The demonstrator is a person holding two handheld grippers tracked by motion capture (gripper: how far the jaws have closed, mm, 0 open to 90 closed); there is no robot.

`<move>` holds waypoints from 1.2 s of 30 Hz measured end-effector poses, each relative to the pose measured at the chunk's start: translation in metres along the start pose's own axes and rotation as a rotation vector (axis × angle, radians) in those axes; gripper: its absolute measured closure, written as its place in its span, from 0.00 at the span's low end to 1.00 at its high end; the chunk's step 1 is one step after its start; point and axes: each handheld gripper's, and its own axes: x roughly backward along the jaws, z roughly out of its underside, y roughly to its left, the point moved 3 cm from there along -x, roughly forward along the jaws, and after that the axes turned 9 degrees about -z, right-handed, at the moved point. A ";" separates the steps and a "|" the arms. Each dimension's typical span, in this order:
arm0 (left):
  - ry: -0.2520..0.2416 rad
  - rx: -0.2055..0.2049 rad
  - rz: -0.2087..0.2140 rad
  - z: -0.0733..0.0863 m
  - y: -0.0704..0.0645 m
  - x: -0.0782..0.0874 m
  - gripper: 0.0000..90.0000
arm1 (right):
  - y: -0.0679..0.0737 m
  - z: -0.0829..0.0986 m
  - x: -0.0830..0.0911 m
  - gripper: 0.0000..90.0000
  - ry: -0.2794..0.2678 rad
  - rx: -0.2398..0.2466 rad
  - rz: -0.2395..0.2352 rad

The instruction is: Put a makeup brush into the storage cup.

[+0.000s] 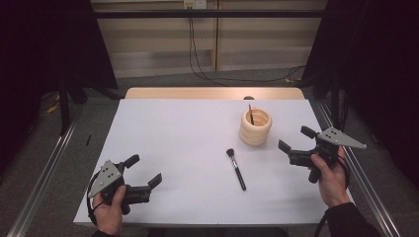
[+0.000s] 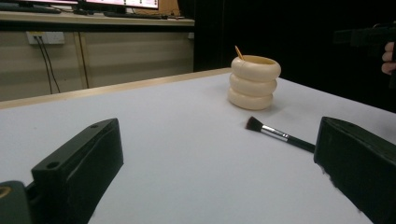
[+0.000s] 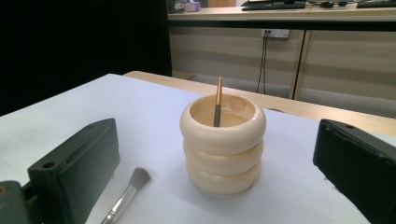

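While both my grippers (image 1: 146, 174) (image 1: 296, 139) hang with jaws spread wide, the brush (image 1: 236, 168) lies flat near the cup (image 1: 256, 127). I should pinch its thin handle in the middle, then drop it in straight.

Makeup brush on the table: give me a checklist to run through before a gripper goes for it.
1. Makeup brush lies flat on the table, nothing on it: ok.
2. Left gripper open and empty: ok.
3. Right gripper open and empty: ok.
4. Cream holder upright, apart from the brush: ok.
5. Room in the holder beside the thin brush already standing in it: ok.
6. Which gripper reaches the handle more easily: cannot tell.
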 end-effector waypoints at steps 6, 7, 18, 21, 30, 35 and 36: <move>-0.002 0.010 -0.002 0.001 0.001 0.001 0.02 | 0.004 0.010 0.012 0.00 0.014 -0.003 0.003; -0.005 0.015 -0.004 0.001 0.001 0.001 0.02 | 0.005 0.012 0.014 0.00 0.019 0.001 -0.002; 0.001 0.001 -0.002 0.001 0.003 0.003 0.02 | 0.018 0.027 0.036 0.00 0.022 -0.013 0.029; -0.001 0.009 -0.010 0.001 0.003 0.003 0.02 | 0.021 0.031 0.042 0.00 0.008 -0.005 0.051; -0.009 0.008 -0.023 0.000 0.002 0.007 0.02 | 0.035 0.041 0.054 0.01 -0.016 0.034 0.062; -0.003 0.001 -0.020 0.001 0.002 0.006 0.02 | 0.033 0.044 0.056 0.01 -0.013 0.010 0.056; -0.004 0.003 -0.017 0.001 0.002 0.006 0.02 | 0.032 0.043 0.056 0.01 -0.017 0.016 0.061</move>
